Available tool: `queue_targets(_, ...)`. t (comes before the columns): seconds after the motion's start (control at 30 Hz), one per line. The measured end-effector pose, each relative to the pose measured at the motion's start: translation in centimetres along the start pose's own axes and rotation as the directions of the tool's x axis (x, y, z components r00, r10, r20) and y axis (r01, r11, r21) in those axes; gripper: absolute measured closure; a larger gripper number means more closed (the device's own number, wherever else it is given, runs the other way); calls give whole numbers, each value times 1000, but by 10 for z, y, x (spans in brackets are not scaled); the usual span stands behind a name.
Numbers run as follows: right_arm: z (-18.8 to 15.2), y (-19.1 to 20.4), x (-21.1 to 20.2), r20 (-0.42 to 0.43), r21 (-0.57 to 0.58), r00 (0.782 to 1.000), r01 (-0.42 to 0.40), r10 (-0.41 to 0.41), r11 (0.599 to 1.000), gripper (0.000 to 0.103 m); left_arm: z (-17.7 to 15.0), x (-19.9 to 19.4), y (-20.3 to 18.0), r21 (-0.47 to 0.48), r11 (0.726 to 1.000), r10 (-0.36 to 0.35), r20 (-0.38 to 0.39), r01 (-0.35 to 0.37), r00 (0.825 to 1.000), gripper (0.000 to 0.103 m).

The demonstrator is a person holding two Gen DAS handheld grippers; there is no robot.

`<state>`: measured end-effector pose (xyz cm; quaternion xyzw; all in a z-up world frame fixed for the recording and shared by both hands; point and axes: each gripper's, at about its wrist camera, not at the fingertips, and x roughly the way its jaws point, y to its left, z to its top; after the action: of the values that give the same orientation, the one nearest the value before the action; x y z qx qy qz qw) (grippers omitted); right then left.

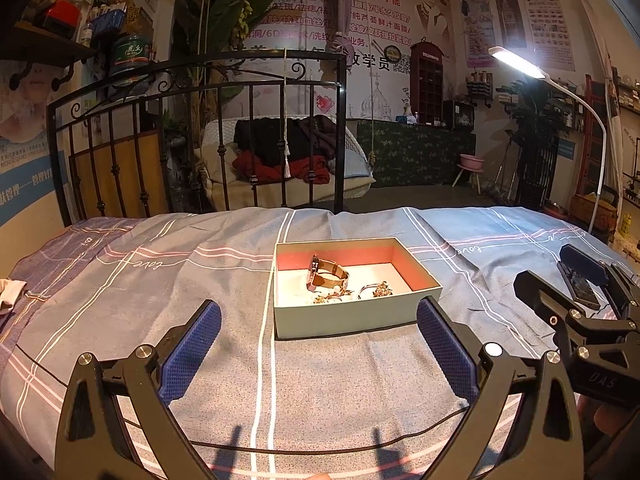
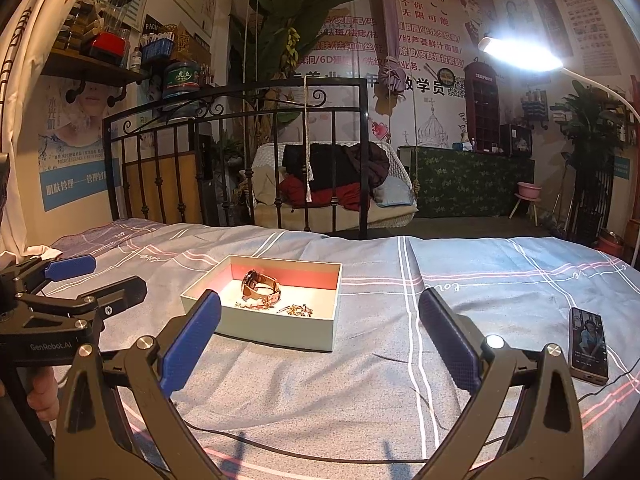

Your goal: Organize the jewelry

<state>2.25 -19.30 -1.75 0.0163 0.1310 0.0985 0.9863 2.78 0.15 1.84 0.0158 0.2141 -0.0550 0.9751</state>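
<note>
The open box [image 1: 357, 314] is sitting on the bed [image 1: 160, 280], straight ahead of the left tool [image 1: 319, 354] and ahead and to the left of the right tool [image 2: 320, 344], so it is lying between the two and slightly nearer the left one. Both tools are hovering above the bedspread with their blue pads spread wide apart, gripping nothing. In the left wrist view the box's long side is running across the line of the fingers, its near wall facing the tool; in the right wrist view the box is appearing turned, one corner pointing toward the tool. Inside the box, a watch [image 1: 326, 276] with a tan strap is standing on edge near the middle, its band curling into a loop, and several small gold pieces [image 1: 382, 290] are lying loose on the white floor in front of it; how many, or whether they are tangled, is too small to tell. A phone [image 2: 588, 346] is lying face up on the bed to the right of the right tool, well apart from the box. Since the jewelry is already in the box, the next move probably calls for reaching down over the near wall.
</note>
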Motion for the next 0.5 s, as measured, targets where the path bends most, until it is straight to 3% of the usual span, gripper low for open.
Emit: queue_targets(0.5, -2, -1, 2, -14, 7, 1000, -1, 1, 1000, 6, -2, -6, -8, 34, 999, 16, 15, -17, 1000, 6)
